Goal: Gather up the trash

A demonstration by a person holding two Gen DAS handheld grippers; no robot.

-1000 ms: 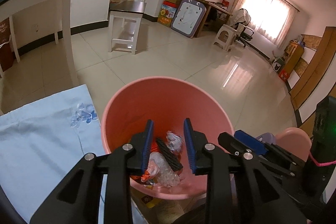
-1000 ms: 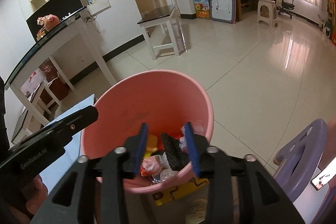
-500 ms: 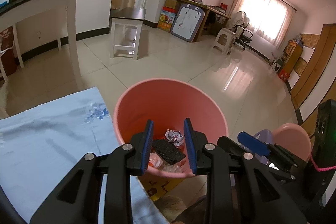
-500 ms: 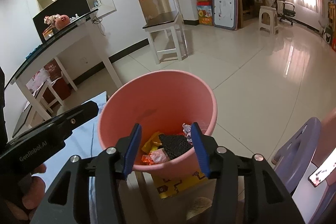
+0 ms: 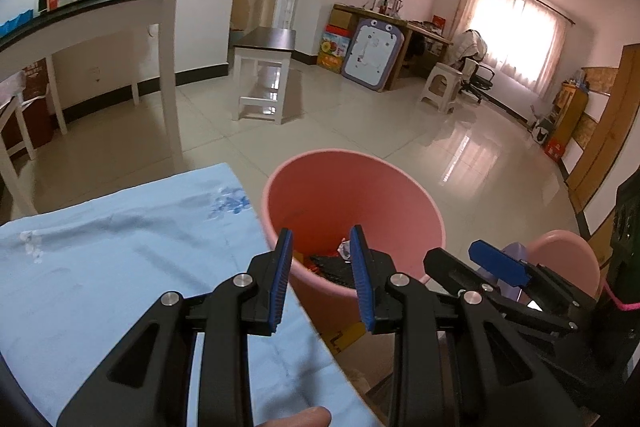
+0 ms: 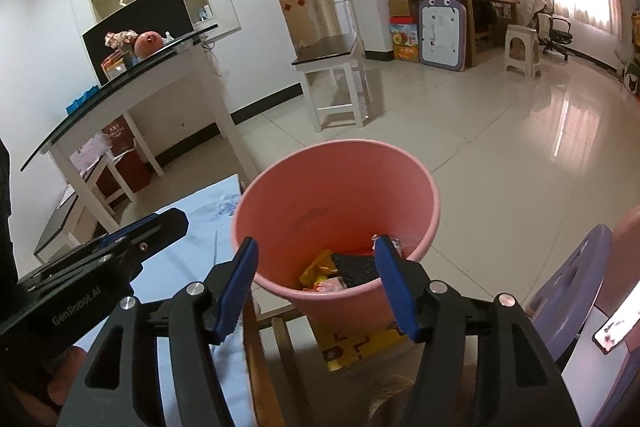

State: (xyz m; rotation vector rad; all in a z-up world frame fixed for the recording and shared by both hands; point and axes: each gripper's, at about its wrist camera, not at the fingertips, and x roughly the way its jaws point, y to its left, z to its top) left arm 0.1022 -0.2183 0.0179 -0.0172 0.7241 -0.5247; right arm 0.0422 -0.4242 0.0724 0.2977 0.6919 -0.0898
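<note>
Both tools backed off; bin point(image 6: 336, 195) hides trash point(image 6: 352, 267).

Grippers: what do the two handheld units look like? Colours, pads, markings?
Both match: black plastic bodies with cut-out linkage arms and silver pivot screws. The left gripper and right gripper carry blue ribbed pads on their fingers. White "GenRobot.AI" lettering runs along the left unit's side. A pink cord hangs by the right unit.

1 bin point(image 6: 400, 183), 2 tongs point(image 6: 316, 283).
</note>
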